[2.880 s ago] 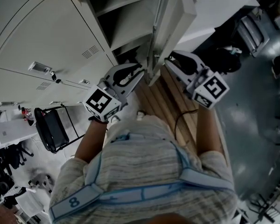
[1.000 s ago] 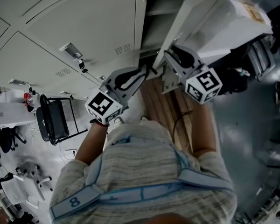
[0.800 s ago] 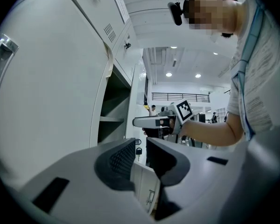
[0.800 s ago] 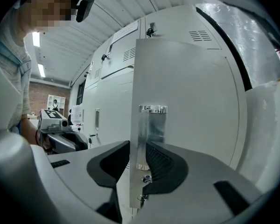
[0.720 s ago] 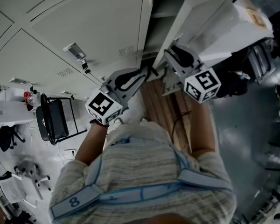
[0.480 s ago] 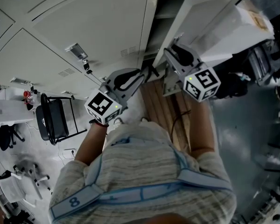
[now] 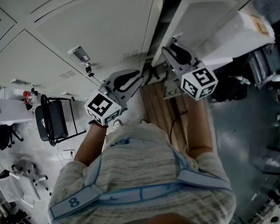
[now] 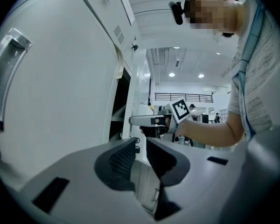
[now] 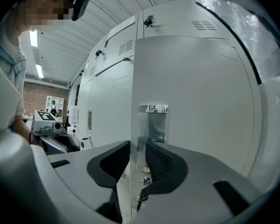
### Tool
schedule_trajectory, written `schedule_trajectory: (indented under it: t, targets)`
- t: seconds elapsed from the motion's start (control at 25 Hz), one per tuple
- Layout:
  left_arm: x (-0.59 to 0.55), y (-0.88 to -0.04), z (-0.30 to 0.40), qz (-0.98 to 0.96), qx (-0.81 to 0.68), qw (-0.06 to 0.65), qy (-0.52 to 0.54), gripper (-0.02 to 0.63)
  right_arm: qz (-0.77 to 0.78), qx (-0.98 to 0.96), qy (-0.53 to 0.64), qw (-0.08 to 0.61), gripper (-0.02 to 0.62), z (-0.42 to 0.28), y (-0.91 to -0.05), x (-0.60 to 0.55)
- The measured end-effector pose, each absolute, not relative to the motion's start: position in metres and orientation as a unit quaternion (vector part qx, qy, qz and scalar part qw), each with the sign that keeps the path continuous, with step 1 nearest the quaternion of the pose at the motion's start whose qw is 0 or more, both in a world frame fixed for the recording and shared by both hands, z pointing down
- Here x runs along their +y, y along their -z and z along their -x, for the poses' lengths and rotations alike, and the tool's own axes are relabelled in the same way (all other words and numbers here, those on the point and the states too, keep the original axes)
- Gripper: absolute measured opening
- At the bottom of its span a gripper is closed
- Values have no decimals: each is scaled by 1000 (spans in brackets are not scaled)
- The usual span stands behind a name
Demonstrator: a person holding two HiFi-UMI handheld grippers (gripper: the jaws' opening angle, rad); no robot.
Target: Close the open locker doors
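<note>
An open white locker door [image 7: 200,17] swings out at the top right of the head view. My right gripper [image 7: 170,50] is shut on its free edge. In the right gripper view the jaws [image 9: 137,148] straddle that edge beside the metal handle [image 9: 153,125] on the open door's face [image 9: 200,87]. My left gripper [image 7: 147,73] hangs by the lower edge of the neighbouring closed door [image 7: 102,27]. Its jaws [image 8: 141,146] are nearly together, with nothing between them. That closed door [image 8: 60,78] and its handle [image 8: 7,73] fill the left of the left gripper view.
A slatted wooden bench [image 7: 165,106] runs under both arms. A black folding chair [image 7: 56,122] stands at the left. White wrapped boxes [image 7: 242,31] sit to the right of the open door, with dark equipment [image 7: 228,85] below them.
The right gripper has swung the open door from edge-on towards me round towards the locker front. The dark gap beside the closed door has narrowed. The left gripper has barely moved.
</note>
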State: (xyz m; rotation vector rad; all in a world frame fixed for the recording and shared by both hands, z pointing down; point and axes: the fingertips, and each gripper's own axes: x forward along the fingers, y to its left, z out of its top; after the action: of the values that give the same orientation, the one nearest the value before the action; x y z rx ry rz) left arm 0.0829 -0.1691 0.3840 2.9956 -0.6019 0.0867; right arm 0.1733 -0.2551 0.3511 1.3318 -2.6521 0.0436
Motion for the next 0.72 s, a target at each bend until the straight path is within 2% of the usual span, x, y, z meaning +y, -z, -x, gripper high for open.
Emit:
schedule_trajectory:
  t: [0.72]
  targets:
    - [-181, -389, -77, -977, -203, 51, -31, 62, -453, -887, -16, 85, 101, -166, -353, -286]
